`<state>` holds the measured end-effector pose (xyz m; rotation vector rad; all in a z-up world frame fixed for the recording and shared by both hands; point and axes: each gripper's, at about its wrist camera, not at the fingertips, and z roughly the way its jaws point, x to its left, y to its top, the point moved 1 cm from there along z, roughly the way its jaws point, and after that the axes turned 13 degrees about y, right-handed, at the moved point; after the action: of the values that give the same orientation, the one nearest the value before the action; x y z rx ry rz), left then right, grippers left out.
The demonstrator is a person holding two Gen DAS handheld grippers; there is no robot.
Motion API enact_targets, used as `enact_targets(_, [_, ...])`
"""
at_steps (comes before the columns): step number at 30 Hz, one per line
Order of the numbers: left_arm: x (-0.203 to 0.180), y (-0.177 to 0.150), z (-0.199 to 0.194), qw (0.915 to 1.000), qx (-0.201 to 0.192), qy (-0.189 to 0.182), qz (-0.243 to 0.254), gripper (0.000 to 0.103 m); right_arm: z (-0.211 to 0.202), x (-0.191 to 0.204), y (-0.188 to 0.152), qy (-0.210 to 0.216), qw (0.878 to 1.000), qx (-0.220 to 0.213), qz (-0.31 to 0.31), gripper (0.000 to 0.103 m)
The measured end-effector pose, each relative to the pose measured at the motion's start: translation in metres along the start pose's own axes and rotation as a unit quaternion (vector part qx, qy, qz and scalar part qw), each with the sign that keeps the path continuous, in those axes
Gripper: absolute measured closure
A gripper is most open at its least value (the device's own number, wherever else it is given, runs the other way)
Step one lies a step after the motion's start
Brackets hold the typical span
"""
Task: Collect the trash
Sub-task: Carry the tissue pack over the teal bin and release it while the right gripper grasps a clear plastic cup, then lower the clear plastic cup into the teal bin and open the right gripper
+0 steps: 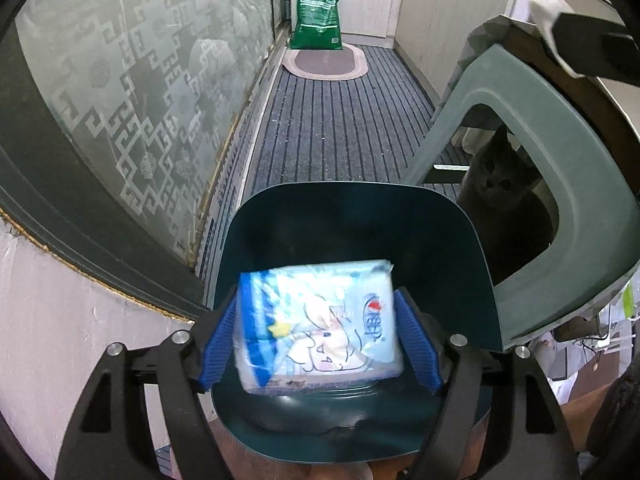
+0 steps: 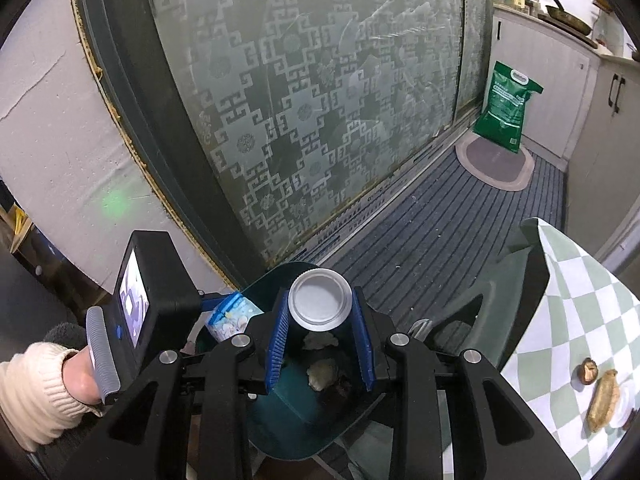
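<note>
A light blue tissue pack (image 1: 316,324) with a cartoon print sits blurred and tilted between the blue pads (image 1: 220,340) of my left gripper (image 1: 318,296). The jaws stand wide, with a gap along the pack's lower sides. Right below it is the dark teal trash bin (image 1: 472,264). In the right wrist view my right gripper (image 2: 320,296) is shut on a dark container with a round white end (image 2: 320,304), held over the same bin (image 2: 280,420). Crumpled paper (image 2: 320,374) lies inside. The left gripper's body (image 2: 156,292) and the tissue pack (image 2: 230,316) show at the left.
A grey cat (image 1: 500,188) sits behind a green plastic stool (image 1: 532,112) right of the bin. A frosted glass door (image 1: 132,92) runs along the left. A green bag (image 1: 320,12) and an oval mat (image 1: 324,62) lie down the striped floor. A checked tablecloth (image 2: 572,300) holds food scraps (image 2: 604,400).
</note>
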<state>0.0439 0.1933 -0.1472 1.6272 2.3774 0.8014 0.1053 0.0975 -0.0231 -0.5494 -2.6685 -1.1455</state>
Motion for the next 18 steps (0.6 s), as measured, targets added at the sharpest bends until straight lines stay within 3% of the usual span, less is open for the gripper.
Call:
enact_targets(10, [0.002, 0.007, -0.021, 0.9991, -0.041, -0.004, -0.006, 0.018, 0.023, -0.004, -0.009, -0.002, 0.999, 0.034, 0.008, 0.072])
enact_targets(14, [0.006, 0.011, -0.037, 0.9972, -0.074, 0.001, -0.013, 0.035, 0.030, -0.005, -0.013, 0.001, 0.999, 0.042, 0.013, 0.072])
enact_targets(18, [0.018, 0.017, -0.056, 0.9935, -0.109, 0.005, -0.033, 0.040, 0.036, -0.006, -0.018, 0.003, 0.998, 0.054, 0.015, 0.072])
